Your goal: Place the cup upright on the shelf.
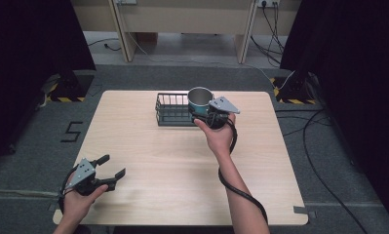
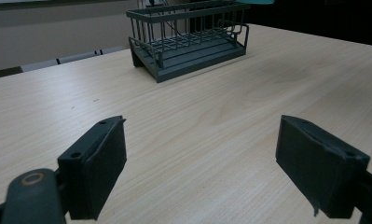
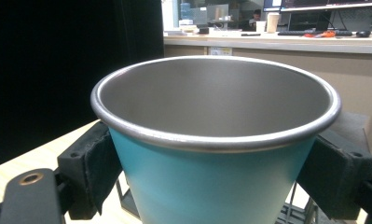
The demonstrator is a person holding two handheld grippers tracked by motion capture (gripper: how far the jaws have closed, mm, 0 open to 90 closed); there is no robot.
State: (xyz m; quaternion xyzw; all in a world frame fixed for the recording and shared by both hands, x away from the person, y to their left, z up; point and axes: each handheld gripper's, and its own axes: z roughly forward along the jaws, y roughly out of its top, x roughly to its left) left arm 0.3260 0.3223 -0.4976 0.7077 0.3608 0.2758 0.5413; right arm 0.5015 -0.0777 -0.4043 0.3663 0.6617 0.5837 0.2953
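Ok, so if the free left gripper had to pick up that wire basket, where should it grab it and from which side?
Probably the basket's top rail on its near long side, coming from above with one jaw inside. The rail is thin and the basket is open-topped. The left gripper is already open.

My table point(image 1: 153, 161) is pale wood on grey floor point(image 1: 31, 146), a "5" point(image 1: 71, 131) marked there. Black curtains point(image 1: 31, 34) flank me; ahead a wooden bench point(image 1: 182, 19), cables point(image 1: 323, 146), and a cluttered desk point(image 3: 277, 39).
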